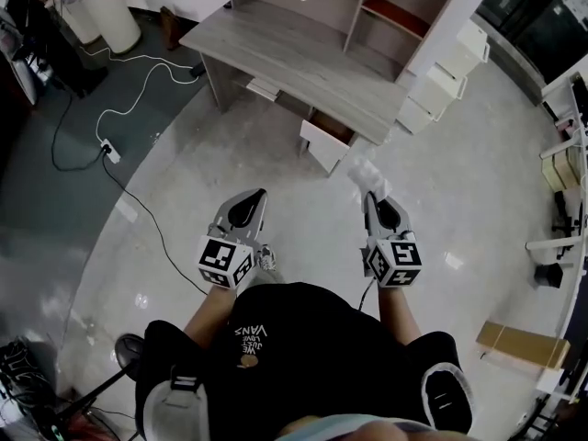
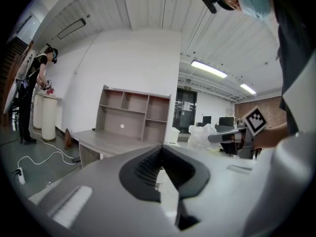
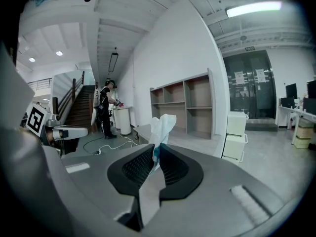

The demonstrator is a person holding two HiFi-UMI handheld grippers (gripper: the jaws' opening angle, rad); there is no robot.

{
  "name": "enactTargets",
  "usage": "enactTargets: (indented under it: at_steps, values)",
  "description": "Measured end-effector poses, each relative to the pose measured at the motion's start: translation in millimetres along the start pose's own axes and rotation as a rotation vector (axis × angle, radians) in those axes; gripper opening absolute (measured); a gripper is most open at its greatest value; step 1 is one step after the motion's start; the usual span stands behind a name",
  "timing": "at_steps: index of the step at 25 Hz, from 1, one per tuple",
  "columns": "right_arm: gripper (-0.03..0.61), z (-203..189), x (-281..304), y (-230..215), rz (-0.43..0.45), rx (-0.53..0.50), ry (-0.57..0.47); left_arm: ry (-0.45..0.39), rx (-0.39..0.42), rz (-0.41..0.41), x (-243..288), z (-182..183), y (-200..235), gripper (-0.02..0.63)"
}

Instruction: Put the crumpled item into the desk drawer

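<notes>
left gripper [image 1: 248,200]: jaws pressed together, nothing between them; held level, out over the pale floor [image 1: 230,163]
right gripper [image 1: 372,198]: jaws clamped on the crumpled item [image 1: 366,173]; held beside the left one, well apart from it
crumpled item: white, thin and wrinkled, a bit of teal at the pinch; sticks up past the jaw tips in the right gripper view [image 3: 162,126]
desk [image 1: 294,58]: grey wood, shelf unit on top, ahead of both grippers
drawer [image 1: 323,143]: pulled out under the desk's right end, just ahead of the crumpled item, not touching
white cabinet [image 1: 441,81]: right of the desk
cable [image 1: 129,108]: white, loops on the floor at left
</notes>
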State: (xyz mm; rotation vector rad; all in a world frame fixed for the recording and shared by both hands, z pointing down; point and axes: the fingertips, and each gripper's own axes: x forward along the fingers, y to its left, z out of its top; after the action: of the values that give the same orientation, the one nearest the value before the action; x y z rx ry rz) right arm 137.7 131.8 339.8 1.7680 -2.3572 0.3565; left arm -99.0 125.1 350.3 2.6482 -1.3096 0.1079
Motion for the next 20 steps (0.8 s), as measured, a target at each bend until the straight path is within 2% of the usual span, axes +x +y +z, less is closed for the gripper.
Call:
enactTargets:
  at_steps: [8,14,20]
  values:
    - [0.038,-0.9,53.8,18.4,-0.13,-0.097,0.048,0.047,0.014,-0.094,26.8,-3.8,69.0,0.051]
    - [0.038,-1.6,77.3,11.5,-0.19,-0.127,0.065,0.071,0.021,-0.136,49.8,-8.8,88.6,0.052]
    - [0.038,-11.2,106.7,-4.7,-0.204,-0.124,0.091,0.099,0.022,-0.131,77.6,-23.1,105.4,0.051]
